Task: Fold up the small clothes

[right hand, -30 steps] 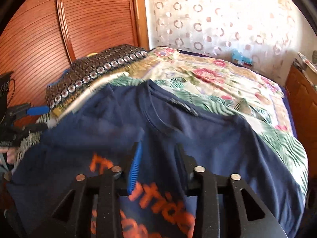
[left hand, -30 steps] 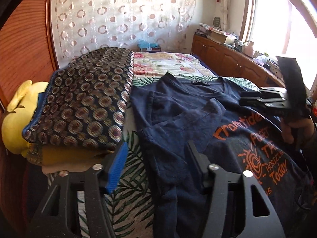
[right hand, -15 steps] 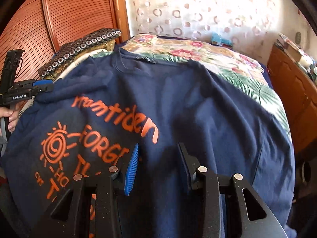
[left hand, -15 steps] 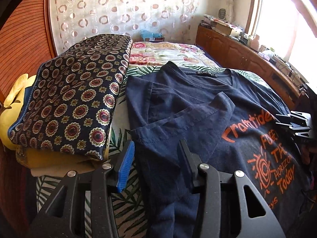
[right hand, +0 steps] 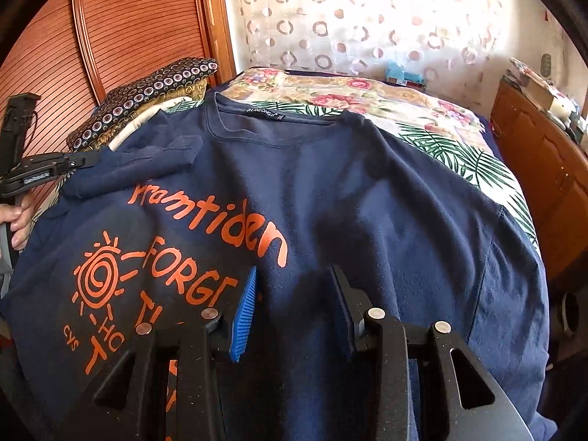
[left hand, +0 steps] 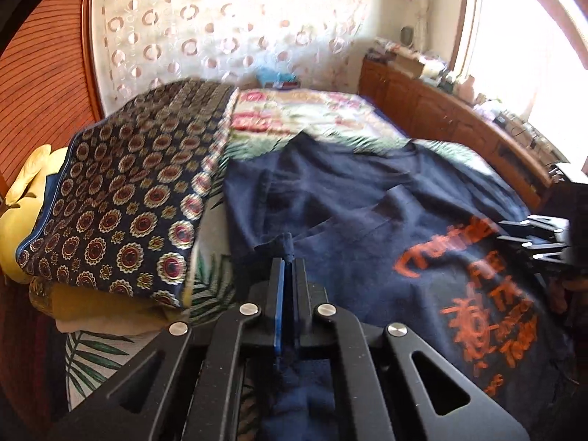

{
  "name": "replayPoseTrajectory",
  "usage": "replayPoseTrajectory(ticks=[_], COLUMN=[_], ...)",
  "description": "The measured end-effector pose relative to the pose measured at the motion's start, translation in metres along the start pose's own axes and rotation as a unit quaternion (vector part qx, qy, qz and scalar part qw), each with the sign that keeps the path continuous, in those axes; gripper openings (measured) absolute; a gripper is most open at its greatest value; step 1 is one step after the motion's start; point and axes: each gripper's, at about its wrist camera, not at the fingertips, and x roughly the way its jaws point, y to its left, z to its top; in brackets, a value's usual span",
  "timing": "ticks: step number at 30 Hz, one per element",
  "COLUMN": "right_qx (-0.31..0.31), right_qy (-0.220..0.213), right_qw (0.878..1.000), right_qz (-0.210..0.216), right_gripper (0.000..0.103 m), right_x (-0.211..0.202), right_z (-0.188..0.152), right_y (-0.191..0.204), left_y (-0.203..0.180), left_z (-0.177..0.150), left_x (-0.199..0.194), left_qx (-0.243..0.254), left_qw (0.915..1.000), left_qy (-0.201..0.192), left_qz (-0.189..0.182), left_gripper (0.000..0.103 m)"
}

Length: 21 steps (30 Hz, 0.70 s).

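Start at the left: leave alone the yellow soft toy (left hand: 22,228) and the patterned pile (left hand: 121,202) beside it on the bed (right hand: 422,110), and avoid brushing them with lifted cloth. Hold the left gripper (left hand: 288,261) pressed together on the small ridge of navy cloth at the near side edge of the T-shirt (left hand: 367,220), jaws just now closed with the fabric between them. Check for both layers in the pinch, not only the top one. Note the T-shirt lying spread across the bed, print up, collar toward the far wall, with the sleeve (right hand: 161,158) on this side already laid inward over the chest. Lift only a little, then carry the pinched edge toward the middle in a straight line, to keep the fold parallel to the side seam. Further right, find the right gripper (right hand: 292,275) spread and empty above the lower middle of the shirt, just beside the orange letters. Lower it, probably, to press the cloth down or to take the hem, to stop the body from sliding. Move slowly, to avoid stretching or wrinkling the soft knit.
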Motion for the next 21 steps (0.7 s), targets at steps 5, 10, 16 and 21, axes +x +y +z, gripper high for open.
replayPoseTrajectory(ticks=[5,10,16,21], right_qx=[-0.002,-0.009,-0.019,-0.018], right_qy=[0.001,0.003,0.005,0.004], right_qw=[1.0,1.0,1.0,1.0], right_qz=[-0.003,-0.009,-0.017,-0.019], right_gripper=[0.04,0.042,0.043,0.043], right_x=[0.0,-0.001,-0.001,-0.001], right_z=[0.001,0.001,0.001,0.001], right_y=[0.0,0.002,0.005,0.002], left_y=[-0.024,-0.045,-0.058,-0.064], left_z=[-0.002,-0.011,-0.034,-0.051], left_x=[-0.028,-0.041,-0.043,-0.046], left_qx=[0.022,0.042,0.052,0.054], left_qw=[0.9989,0.9978,0.9976,0.9977], left_qy=[-0.032,-0.036,-0.024,-0.018], left_qz=[-0.027,-0.036,-0.04,-0.037], left_gripper=[0.004,0.004,0.004,0.004])
